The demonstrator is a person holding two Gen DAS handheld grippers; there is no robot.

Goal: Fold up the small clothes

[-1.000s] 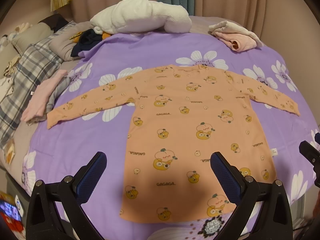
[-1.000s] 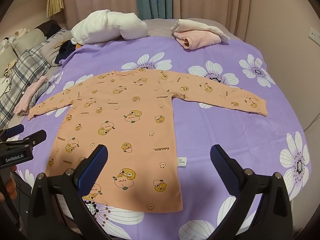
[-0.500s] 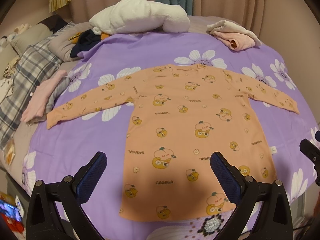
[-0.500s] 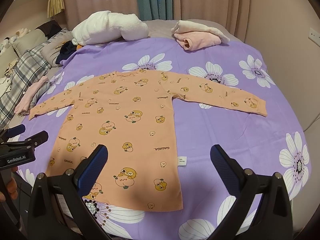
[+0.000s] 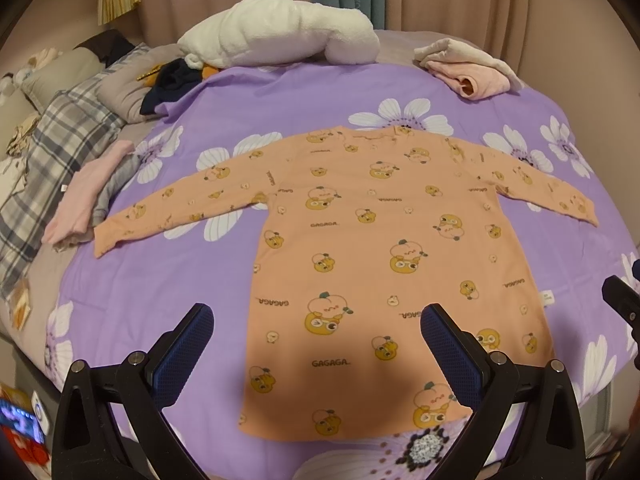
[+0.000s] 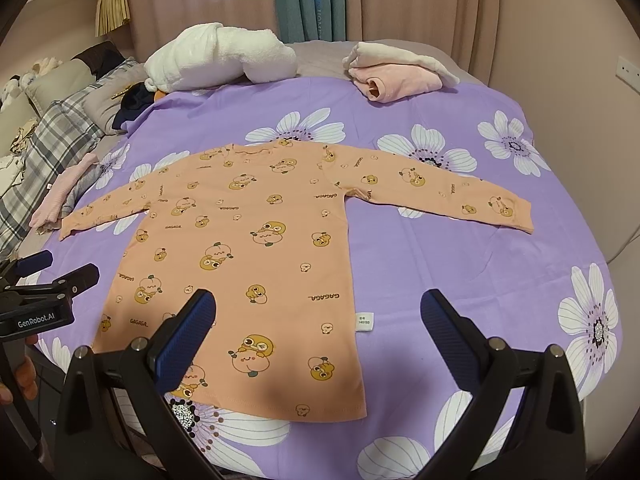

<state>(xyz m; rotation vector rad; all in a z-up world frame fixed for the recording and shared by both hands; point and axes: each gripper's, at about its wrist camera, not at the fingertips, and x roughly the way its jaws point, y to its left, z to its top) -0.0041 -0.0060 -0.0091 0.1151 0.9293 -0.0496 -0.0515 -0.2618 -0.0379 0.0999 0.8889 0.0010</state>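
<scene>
Across frame centre: lying flat on purple bedspread [image 5: 304, 92], orange shirt [image 5: 384, 248], sleeves spread for folding. Hovering at hem, left claw [image 5: 316, 344] and right claw [image 6: 318, 332], jaws apart, gripping nothing.

Bed [image 5: 132, 280], covered by purple flowered sheet [image 6: 420, 264]. Laid on it: orange shirt [image 5: 384, 264] spread flat; white blanket [image 5: 280, 32]; folded pink garment [image 6: 400, 76]; plaid cloth [image 5: 52, 148].
</scene>
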